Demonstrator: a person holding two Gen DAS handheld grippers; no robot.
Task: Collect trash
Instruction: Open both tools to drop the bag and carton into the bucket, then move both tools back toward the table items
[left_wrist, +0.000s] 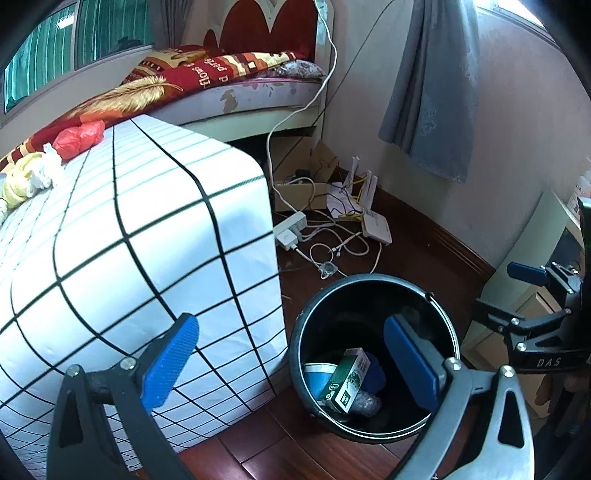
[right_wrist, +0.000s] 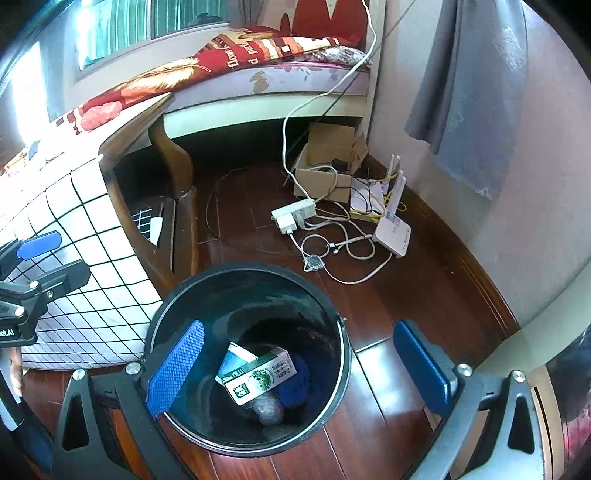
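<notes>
A black bin (left_wrist: 373, 284) stands on the wood floor beside the table; it also shows in the right wrist view (right_wrist: 243, 271). Inside lie a green-and-white carton (left_wrist: 345, 380) (right_wrist: 260, 374), a blue paper cup (left_wrist: 319, 376), a blue cloth (right_wrist: 295, 384) and a crumpled clear wrap (right_wrist: 269, 410). My left gripper (left_wrist: 291, 362) is open and empty above the bin's left rim. My right gripper (right_wrist: 299, 369) is open and empty over the bin. A red plastic bag (left_wrist: 79, 138) and a yellow-white crumpled bag (left_wrist: 29, 177) lie on the table's far left.
A table with a white grid cloth (left_wrist: 129, 258) fills the left. A bed (left_wrist: 236, 74) lies behind. A cardboard box (right_wrist: 325, 170), a power strip (right_wrist: 293, 214), a router (right_wrist: 393, 232) and loose cables lie on the floor by the wall. A grey curtain (left_wrist: 432, 85) hangs at the right.
</notes>
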